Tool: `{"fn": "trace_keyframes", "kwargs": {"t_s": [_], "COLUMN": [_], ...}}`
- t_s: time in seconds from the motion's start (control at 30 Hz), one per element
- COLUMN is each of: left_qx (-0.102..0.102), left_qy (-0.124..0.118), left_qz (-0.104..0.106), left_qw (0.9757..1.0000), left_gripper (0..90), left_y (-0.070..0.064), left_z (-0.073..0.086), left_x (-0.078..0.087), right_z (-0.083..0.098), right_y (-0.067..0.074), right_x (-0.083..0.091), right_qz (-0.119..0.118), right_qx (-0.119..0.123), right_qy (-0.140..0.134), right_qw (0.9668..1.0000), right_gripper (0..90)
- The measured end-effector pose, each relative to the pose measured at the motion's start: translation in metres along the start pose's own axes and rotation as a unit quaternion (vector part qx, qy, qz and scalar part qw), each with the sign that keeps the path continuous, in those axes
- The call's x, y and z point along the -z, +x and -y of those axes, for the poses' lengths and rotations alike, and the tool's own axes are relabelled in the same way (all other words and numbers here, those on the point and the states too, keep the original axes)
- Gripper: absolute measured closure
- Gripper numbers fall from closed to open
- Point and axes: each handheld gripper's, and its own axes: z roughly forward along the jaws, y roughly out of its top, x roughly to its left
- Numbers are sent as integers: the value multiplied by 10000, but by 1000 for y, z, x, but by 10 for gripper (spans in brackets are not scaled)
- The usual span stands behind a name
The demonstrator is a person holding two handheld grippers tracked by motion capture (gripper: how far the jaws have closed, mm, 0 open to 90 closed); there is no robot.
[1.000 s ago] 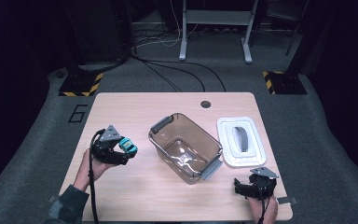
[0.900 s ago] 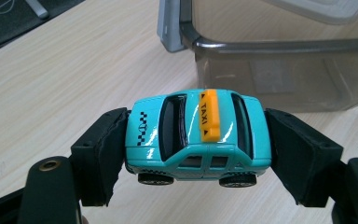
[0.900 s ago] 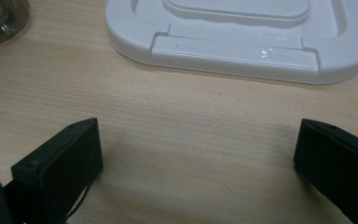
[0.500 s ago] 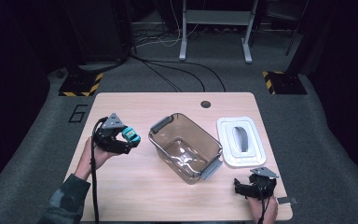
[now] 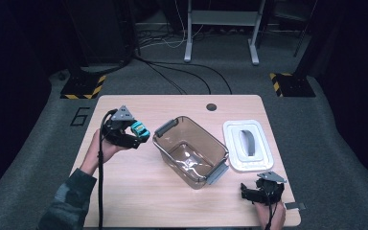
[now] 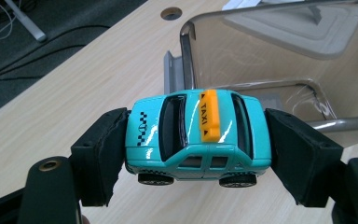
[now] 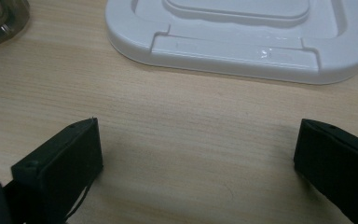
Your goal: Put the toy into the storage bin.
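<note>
- Count: one taxi (image 6: 198, 135), one bin (image 5: 191, 151), one lid (image 5: 247, 143), two grippers, one table (image 5: 139, 191).
- Right gripper (image 5: 261, 190): near the front right table corner, low over bare wood, jaws wide apart with nothing between them. In the right gripper view the lid's (image 7: 242, 35) near edge lies just ahead of the jaws.
- Left gripper (image 5: 139, 135): held above the left part of the table, jaws clamped on the taxi, one pad on its nose, one on its tail.
- Taxi (image 5: 140, 130): teal toy car, orange roof sign. Long axis runs straight across the jaw gap; roof faces the left gripper camera, wheels away from it. Clear of the table, just left of the bin.
- Bin (image 6: 261, 60): clear brown, open top, sits mid-table at a diagonal. Its near end with a grey handle is just past the taxi.
- Lid: white, grey handle, flat on the table right of the bin, near the right edge.
- Open room: bare wood along the front and the left side; a small round hole (image 5: 211, 107) sits near the far edge.
</note>
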Motion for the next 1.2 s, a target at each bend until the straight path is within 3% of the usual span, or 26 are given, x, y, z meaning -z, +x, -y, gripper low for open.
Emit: {"fn": "trace_keyframes", "kwargs": {"t_s": [0.57,1.2], "left_qx": [-288,-457], "left_qy": [115,343], "left_qz": [128,307], "left_qw": [9994,9979], "left_gripper": [245,245], "left_y": [-8,-16], "left_z": [-39,-64], "left_x": [-18,-42], "right_z": [0,0], "right_y": [0,0], "right_x": [0,0], "right_qz": [-2,-3], "right_qx": [14,7], "right_qy": [-5,-1], "right_qw": [10000,10000], "right_gripper": [4,4]}}
